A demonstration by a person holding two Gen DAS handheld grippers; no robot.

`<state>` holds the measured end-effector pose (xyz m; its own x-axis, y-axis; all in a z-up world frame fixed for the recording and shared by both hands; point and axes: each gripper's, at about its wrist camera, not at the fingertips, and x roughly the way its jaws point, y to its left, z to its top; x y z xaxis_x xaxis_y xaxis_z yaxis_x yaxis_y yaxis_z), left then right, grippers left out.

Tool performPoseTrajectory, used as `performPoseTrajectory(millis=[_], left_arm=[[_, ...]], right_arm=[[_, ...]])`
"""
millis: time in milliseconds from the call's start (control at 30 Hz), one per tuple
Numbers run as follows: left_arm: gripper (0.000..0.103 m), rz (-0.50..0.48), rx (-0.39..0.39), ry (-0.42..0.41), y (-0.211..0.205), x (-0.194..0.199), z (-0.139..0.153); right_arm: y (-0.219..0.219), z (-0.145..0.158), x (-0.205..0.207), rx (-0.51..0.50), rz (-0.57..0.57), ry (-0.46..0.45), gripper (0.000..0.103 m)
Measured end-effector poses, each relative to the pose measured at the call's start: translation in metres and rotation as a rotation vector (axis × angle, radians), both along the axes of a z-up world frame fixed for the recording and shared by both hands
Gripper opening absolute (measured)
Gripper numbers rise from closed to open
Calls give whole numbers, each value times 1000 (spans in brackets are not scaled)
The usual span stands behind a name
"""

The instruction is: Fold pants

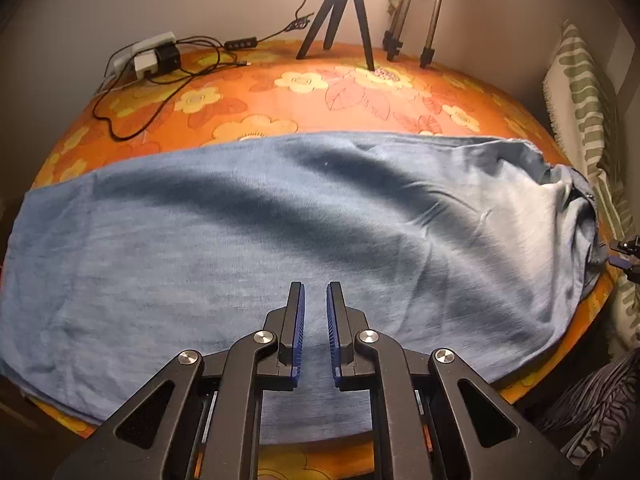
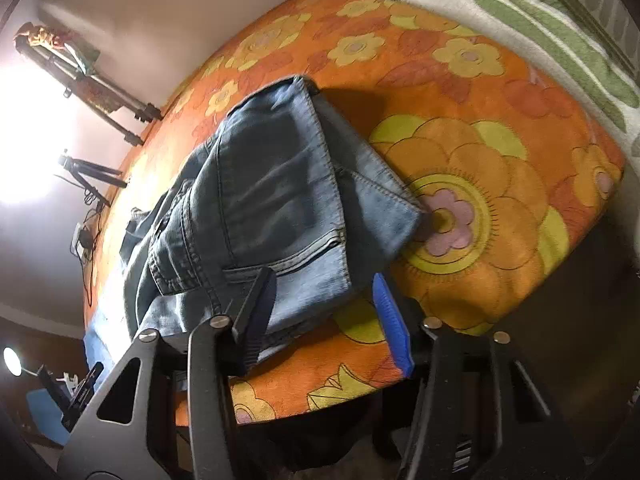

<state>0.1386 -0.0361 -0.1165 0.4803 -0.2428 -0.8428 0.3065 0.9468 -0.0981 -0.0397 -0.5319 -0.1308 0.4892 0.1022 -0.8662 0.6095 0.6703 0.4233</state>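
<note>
The pants point(image 1: 280, 232) lay spread lengthwise across the table point(image 1: 340, 88), their waist end toward the table's right side by the hanging cloth point(image 1: 580, 96). Behind them, along the wall, stood a small tripod point(image 1: 340, 12) with two taller stands point(image 1: 416, 12) to its right, and a power strip point(image 1: 148, 54) with trailing cables point(image 1: 132, 120) to its left. The left gripper point(image 1: 316, 292) was above the pants' near edge, and the right gripper point(image 2: 324, 288) was over the waist end point(image 2: 280, 184), one finger over the fabric and the other beyond its edge.
</note>
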Motion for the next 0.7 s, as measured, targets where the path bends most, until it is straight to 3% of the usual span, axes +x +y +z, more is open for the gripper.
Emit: performPoseTrajectory(millis=[200, 267, 300, 333, 433, 700], left_arm=[[10, 11, 11, 28, 2, 5, -12], [10, 8, 18, 25, 2, 5, -12], [10, 7, 22, 23, 2, 5, -12], [10, 6, 27, 18, 1, 4, -12], [10, -2, 38, 11, 0, 5, -12], [10, -3, 25, 9, 2, 6, -12]], right_arm=[[7, -13, 11, 5, 12, 44, 47], [8, -12, 13, -14, 13, 49, 38], [9, -10, 15, -32, 19, 56, 22], [9, -9, 16, -37, 27, 52, 16], [12, 2, 20, -72, 53, 49, 13], [6, 59, 27, -335, 134, 61, 9]])
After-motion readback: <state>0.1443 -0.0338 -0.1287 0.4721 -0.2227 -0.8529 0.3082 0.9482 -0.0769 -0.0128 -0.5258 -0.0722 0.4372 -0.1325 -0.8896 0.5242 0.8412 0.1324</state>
